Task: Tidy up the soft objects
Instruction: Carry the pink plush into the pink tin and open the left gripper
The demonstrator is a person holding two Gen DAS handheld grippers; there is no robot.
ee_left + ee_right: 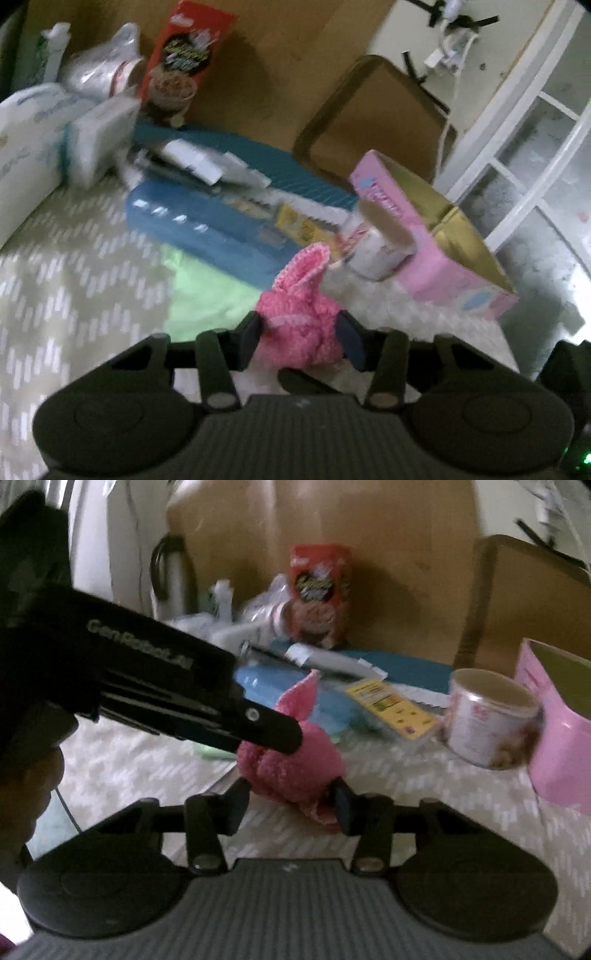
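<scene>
Between both pairs of fingers, above the patterned surface (74,266), the pink knitted toy (299,314) is sitting: left gripper (301,334) and right gripper (291,801) are each pinching it. Keeping squeezes light should avoid stretching it.

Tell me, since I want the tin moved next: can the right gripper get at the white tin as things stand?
Probably not yet: the right gripper has the pink knitted toy between its fingers, as does the left gripper. The white tin itself stands unblocked to the right.
</scene>
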